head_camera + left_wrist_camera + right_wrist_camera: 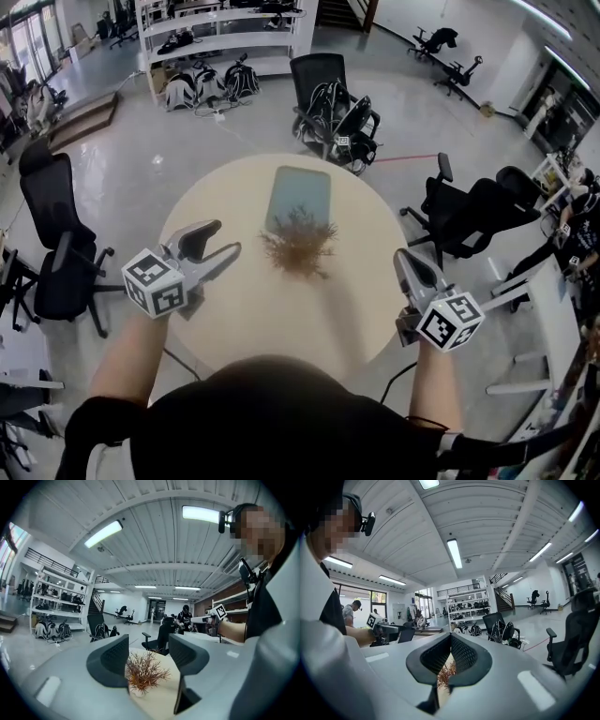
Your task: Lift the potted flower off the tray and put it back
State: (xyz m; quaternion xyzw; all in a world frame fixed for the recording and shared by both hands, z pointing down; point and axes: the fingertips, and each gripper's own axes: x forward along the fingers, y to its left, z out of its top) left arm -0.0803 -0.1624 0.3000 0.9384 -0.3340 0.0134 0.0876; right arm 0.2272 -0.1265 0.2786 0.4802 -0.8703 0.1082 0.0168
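Left gripper sits at the middle left of the head view, over the left rim of the round table. A bare forearm rising from the lower left holds it level, and its jaws point right, moderately apart and gripping nothing. At centre, the potted flower stands at the near end of the tray; whether it rests on the tray I cannot tell. At the right, the right gripper points up-frame, jaws together, empty.
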